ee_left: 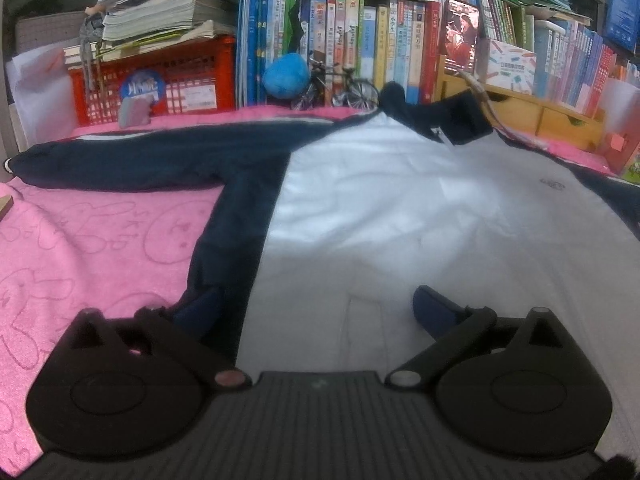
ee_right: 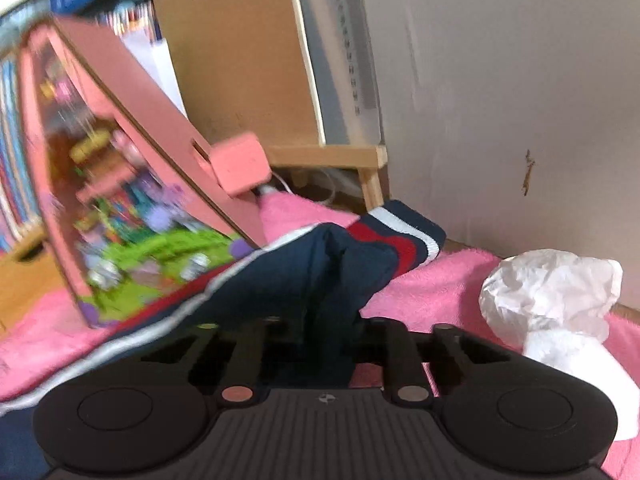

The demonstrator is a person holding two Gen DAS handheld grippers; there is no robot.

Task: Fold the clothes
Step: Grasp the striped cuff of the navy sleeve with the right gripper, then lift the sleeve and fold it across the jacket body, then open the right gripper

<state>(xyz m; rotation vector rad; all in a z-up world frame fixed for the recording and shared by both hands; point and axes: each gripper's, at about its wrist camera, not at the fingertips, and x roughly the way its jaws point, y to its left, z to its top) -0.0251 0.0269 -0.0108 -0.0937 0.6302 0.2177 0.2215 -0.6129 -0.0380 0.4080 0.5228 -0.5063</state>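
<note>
Right wrist: sleeve (ee_right: 320, 280) between closed jaws.

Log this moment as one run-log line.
left gripper: open, over white-and-navy jacket | right gripper: shut on navy sleeve with red-and-white striped cuff | pink towel beneath

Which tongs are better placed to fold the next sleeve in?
Right. The right tongs are shut on the navy sleeve with the red-and-white striped cuff, lifting it; the left tongs are open above the white jacket body.
</note>
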